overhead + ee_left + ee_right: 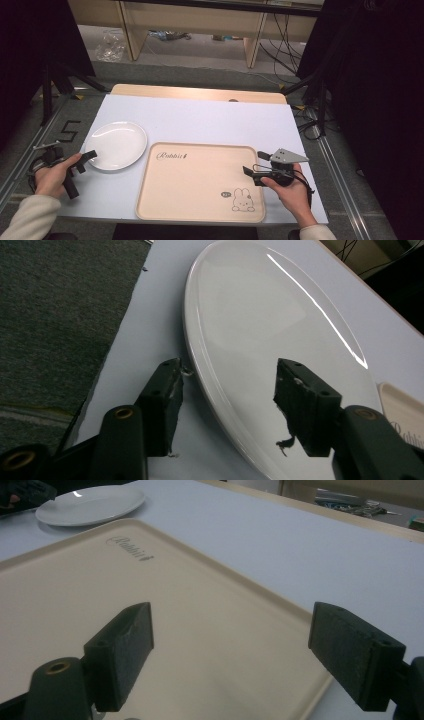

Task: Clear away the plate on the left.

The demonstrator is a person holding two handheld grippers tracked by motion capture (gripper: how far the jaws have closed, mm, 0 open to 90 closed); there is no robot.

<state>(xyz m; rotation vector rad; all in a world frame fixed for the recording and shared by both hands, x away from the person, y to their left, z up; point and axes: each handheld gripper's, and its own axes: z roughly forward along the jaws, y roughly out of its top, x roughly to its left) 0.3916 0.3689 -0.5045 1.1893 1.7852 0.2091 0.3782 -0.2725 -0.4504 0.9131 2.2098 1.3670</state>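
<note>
My left tool (86, 159) sits at the near-left rim of the plate (117, 144), which lies flat on the desk (210, 120) just left of the tray (197, 182). In the left gripper view the rim runs between the two jaws: one is just outside the edge, the other over the plate's face, and neither pad (305, 400) presses on it, so I have no grip yet. The plate looks glazed, stiff and breakable (slick too, going by that long highlight), so I'd pinch the rim squarely and lift level. Further right, my right tool (256, 173) hovers over the tray's right edge, jaws wide apart with nothing between them.
</note>
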